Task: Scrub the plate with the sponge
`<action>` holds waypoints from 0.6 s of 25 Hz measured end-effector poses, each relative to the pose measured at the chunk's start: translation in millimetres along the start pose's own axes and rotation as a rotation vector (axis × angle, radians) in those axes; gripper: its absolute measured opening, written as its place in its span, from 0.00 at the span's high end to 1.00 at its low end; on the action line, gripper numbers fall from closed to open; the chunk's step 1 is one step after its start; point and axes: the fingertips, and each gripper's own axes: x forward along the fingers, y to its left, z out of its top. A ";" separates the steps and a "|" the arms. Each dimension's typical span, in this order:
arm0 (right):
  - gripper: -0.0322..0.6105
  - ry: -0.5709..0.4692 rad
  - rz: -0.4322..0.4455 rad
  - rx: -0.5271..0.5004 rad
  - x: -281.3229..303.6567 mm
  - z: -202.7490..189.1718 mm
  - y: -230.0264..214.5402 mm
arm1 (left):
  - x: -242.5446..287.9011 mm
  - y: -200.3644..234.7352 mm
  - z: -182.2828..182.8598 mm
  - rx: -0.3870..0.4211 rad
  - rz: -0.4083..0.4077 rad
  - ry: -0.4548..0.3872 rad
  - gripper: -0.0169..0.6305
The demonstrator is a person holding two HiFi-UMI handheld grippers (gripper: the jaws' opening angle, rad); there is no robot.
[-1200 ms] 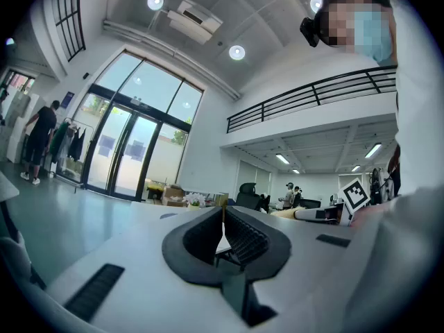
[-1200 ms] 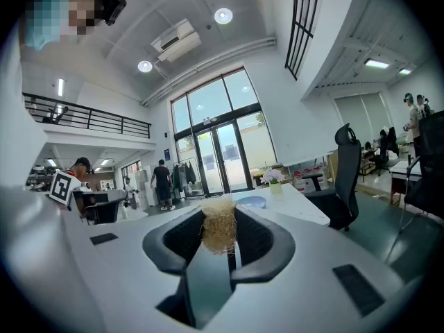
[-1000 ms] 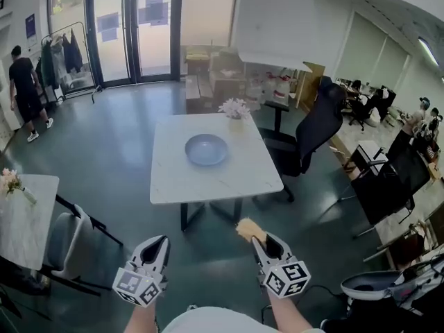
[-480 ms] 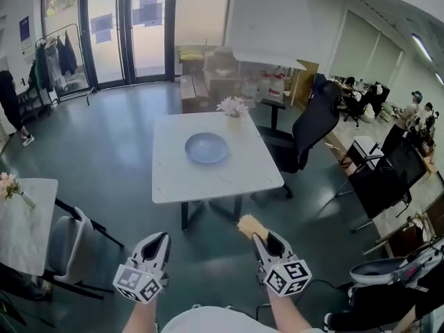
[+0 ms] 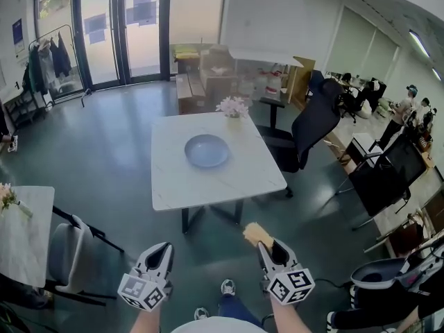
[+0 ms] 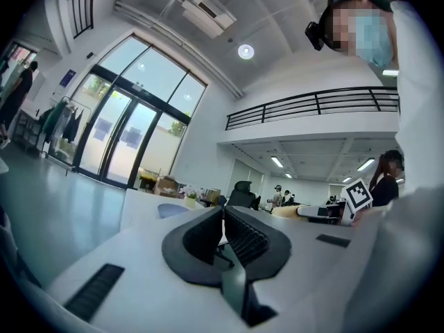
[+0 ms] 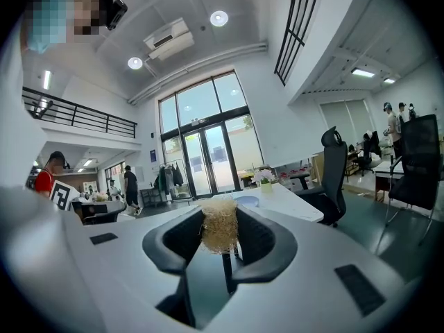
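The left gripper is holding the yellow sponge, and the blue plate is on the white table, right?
Not quite. The right gripper holds the yellow sponge, not the left one; the right gripper view shows it pinched between the jaws. The left gripper is shut on nothing. The blue plate is on the white table.

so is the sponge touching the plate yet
No, the sponge is clamped in the right gripper above the floor, short of the white table where the blue plate lies.

No legible txt; posters (image 5: 141,10) on glass doors (image 5: 111,40) too small to read.
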 end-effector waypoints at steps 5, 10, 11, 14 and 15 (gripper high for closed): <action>0.73 -0.002 0.024 -0.004 36.8 11.3 -15.4 | 34.2 11.8 7.6 -0.009 0.009 -0.007 0.92; 0.73 -0.002 0.062 -0.004 75.1 22.5 -46.7 | 80.5 19.4 18.2 0.007 0.055 -0.009 0.92; 0.73 -0.002 0.071 -0.002 82.7 25.2 -53.7 | 88.7 20.5 19.8 0.007 0.064 -0.010 0.92; 0.73 -0.001 0.097 0.000 104.0 34.2 -73.6 | 110.1 25.4 20.7 0.002 0.097 -0.016 0.92; 0.73 0.000 0.106 -0.001 110.7 36.4 -79.6 | 116.5 27.3 19.8 -0.001 0.110 -0.019 0.92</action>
